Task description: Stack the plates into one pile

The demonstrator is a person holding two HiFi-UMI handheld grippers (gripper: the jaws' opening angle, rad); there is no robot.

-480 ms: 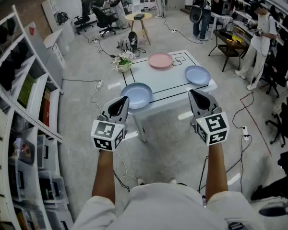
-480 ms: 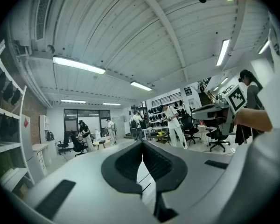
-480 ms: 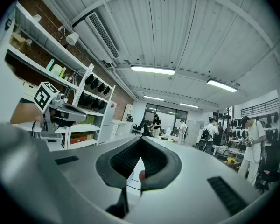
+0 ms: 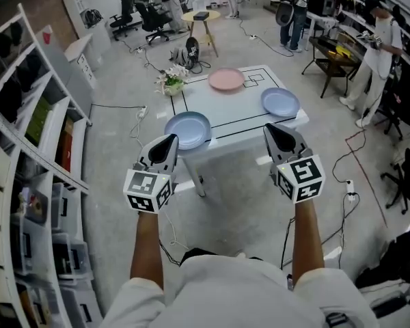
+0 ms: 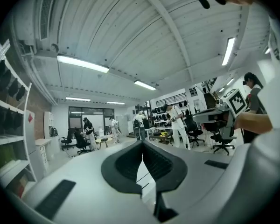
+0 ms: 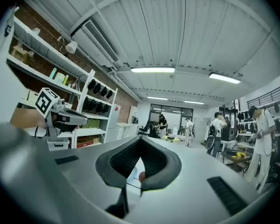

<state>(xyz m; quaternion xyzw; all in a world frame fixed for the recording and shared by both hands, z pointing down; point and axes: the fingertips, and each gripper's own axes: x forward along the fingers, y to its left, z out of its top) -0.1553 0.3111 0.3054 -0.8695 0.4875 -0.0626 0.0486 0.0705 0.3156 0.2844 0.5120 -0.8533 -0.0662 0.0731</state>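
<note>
Since my left gripper [image 4: 174,141] and right gripper [image 4: 268,129] stay closed and empty before the table's [image 4: 234,112] near edge, the plates [image 4: 188,130] remain unstacked.

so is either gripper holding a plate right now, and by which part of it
Nothing is held. The left gripper and the right gripper are both shut and empty.

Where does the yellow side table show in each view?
Head view: side table, top centre.
Left gripper view: side table, small, left of centre.
Right gripper view: side table, small, right of centre.
Shared landmark: black office chairs just left of it, in all three.
</note>
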